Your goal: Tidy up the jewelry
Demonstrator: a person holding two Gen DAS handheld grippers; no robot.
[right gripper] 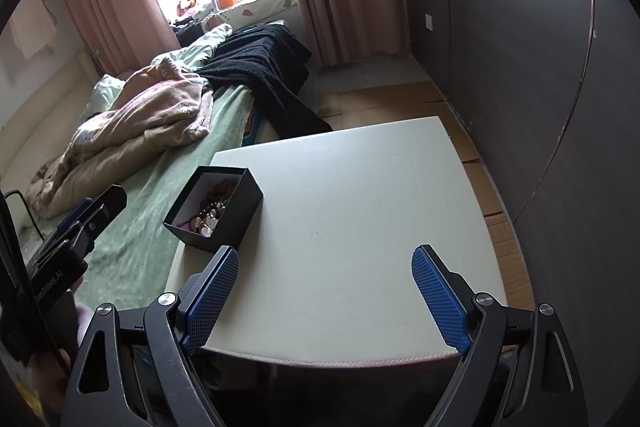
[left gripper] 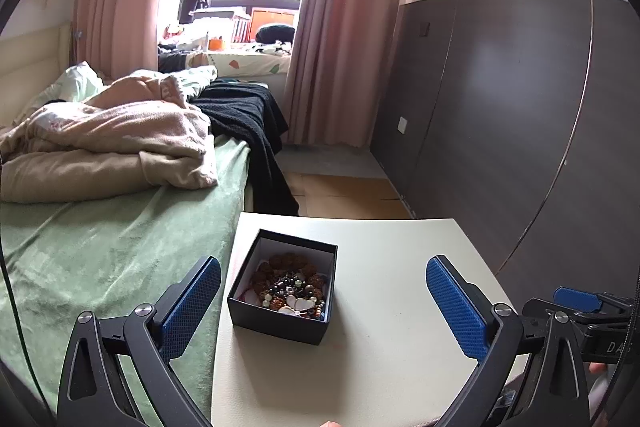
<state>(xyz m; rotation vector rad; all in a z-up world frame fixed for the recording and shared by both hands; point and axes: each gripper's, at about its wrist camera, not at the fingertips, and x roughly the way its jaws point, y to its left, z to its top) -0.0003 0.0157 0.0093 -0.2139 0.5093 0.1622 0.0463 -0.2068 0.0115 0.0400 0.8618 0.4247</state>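
Nearest in the left wrist view, the left gripper stands with its blue-padded jaws spread wide and nothing clasped; the right gripper is likewise released, its pads hanging over bare tabletop near the front edge.

Just ahead of the left gripper, the small black square cardboard box with a pale lining sits on the white rectangular table, near its left edge, which runs beside the bed. Inside lies a tangled heap of beaded jewelry: brown knobbly beads, small dark and pearly beads, and what looks like a white heart-shaped pendant on top, though the tangle is too dense to tell the pieces apart with any confidence.

The relation that matters is this: the box lies almost dead ahead between the left jaws, slightly left of centre, and seems to fit within their spread. From the right gripper it lies off to the upper left, beyond the left finger's tip. The left hand is therefore better placed to steady the box or reach in. The box is close to square, so no long axis constrains the approach.

Further off, a green plush bedspread carries a crumpled beige blanket and a black knitted throw; pink curtains frame a bright window.
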